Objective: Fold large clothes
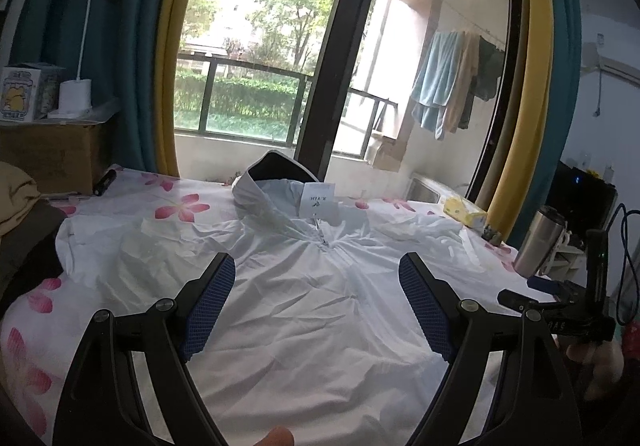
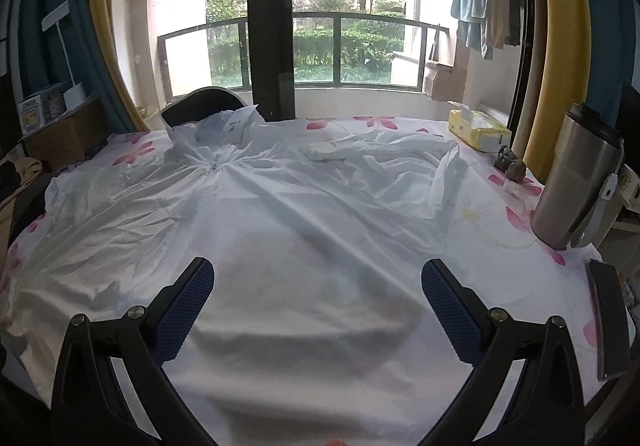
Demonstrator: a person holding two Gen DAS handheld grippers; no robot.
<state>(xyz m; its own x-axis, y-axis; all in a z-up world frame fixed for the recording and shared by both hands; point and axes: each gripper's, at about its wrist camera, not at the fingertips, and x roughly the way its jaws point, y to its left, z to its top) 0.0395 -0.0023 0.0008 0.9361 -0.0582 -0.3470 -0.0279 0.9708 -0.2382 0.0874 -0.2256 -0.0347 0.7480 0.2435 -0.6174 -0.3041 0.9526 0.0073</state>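
On the floral sheet [image 2: 500,286], white jacket [image 2: 280,214] spread flat, beneath both parted jaws

Two hand-held grippers, each built of matte black plastic. The left gripper [image 1: 316,278] carries two angular black arms ending in fingers [image 1: 210,302] faced with dark blue, finely dimpled pads. Round silver screws [image 1: 165,303] mark the pivots on each arm, two to a side. The right gripper [image 2: 318,286] is built alike: black arms, blue textured fingers [image 2: 450,310], silver screw heads [image 2: 498,313] at the joints. Seen from the left camera, the right gripper's black body shows faint pale lettering on its side, too small to read.
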